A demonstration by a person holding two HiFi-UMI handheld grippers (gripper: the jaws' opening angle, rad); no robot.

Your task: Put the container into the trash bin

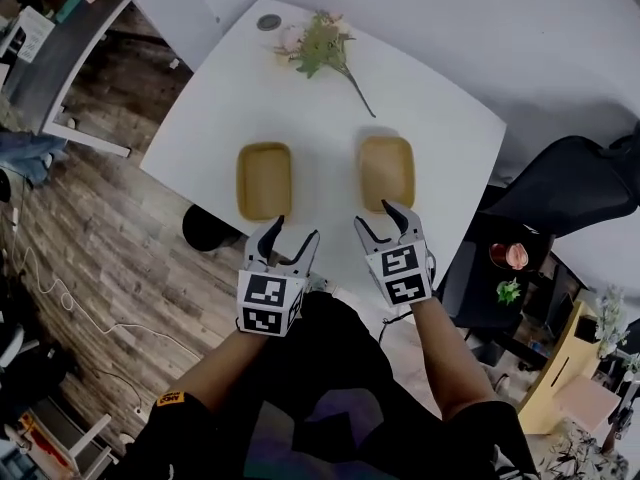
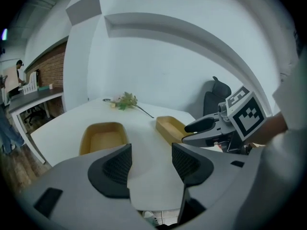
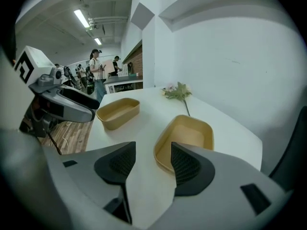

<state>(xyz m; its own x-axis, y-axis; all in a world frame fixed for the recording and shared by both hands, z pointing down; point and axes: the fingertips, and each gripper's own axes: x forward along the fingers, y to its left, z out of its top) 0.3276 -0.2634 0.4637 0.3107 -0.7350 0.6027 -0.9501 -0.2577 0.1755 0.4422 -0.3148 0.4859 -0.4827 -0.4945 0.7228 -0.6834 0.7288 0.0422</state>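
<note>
At the near edge of the tabletop (image 1: pixel 300 118), I hold the left gripper (image 1: pixel 296 228) and right gripper (image 1: pixel 375 214) spread and empty, just short of the left container (image 1: pixel 264 180) and right container (image 1: pixel 386 172). Only my right gripper view shows people (image 3: pixel 96 61) beyond.

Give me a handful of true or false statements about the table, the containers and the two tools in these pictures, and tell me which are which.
1. Two tan containers, the left container and the right container, sit on the white table. True.
2. The left tool is clamped on a container. False: its jaws stand apart with nothing between them.
3. A flower sprig lies on the table beyond the containers. True.
4. One container is stacked inside the other. False: they sit side by side, apart.
5. The right tool is open and holds nothing. True.
</note>
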